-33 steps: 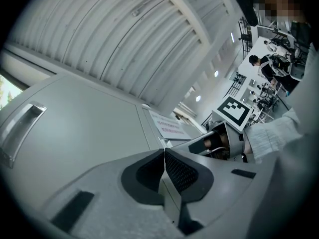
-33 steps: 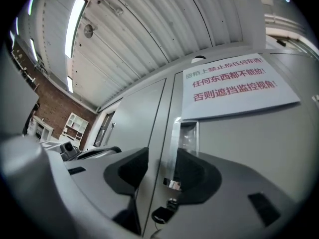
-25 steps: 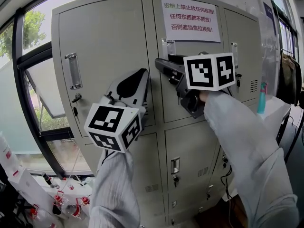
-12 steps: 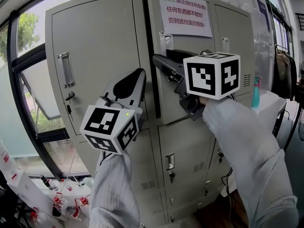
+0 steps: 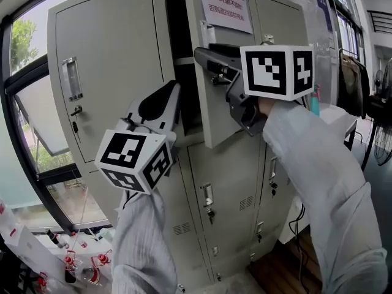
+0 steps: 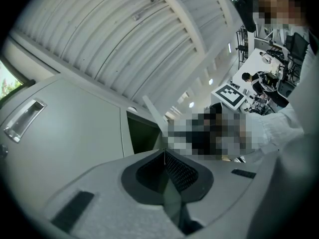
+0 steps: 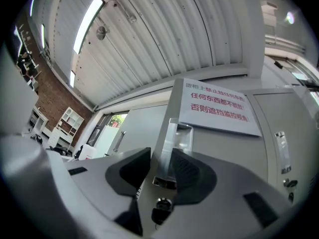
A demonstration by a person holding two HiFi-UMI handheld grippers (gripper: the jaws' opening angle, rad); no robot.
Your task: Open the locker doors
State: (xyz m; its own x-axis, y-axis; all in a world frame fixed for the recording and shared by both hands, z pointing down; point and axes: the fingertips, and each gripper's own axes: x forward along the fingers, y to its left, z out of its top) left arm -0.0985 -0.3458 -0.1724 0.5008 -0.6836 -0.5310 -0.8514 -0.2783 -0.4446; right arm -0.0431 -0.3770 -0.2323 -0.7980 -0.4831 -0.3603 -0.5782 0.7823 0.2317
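Now we are partway through opening the upper middle door (image 5: 211, 115) of a grey bank of lockers (image 5: 153, 182). That door stands swung out toward us, seemingly hinged at its right, and shows a dark gap (image 5: 180, 72) with a shelf edge inside. A sign (image 5: 225, 5) with red print is taped to its face.

Our right tongs (image 7: 162, 158) reach up to the door's metal handle (image 7: 169, 143). Their jaws have just been closing and pinch that handle between them, with a keyhole just below. Our left tongs (image 6: 165, 156) are pressed together with nothing in them, held near the gap.

The upper left door (image 5: 110, 72) is shut, and so are the upper right door (image 5: 278, 23) and the lower doors (image 5: 214, 182).

We judge the step in hand to be the pull on the middle door. Next, the right tongs should draw it along its arc until it stands wide, then let go. The left tongs would need to spread before taking the pull on the upper left door.
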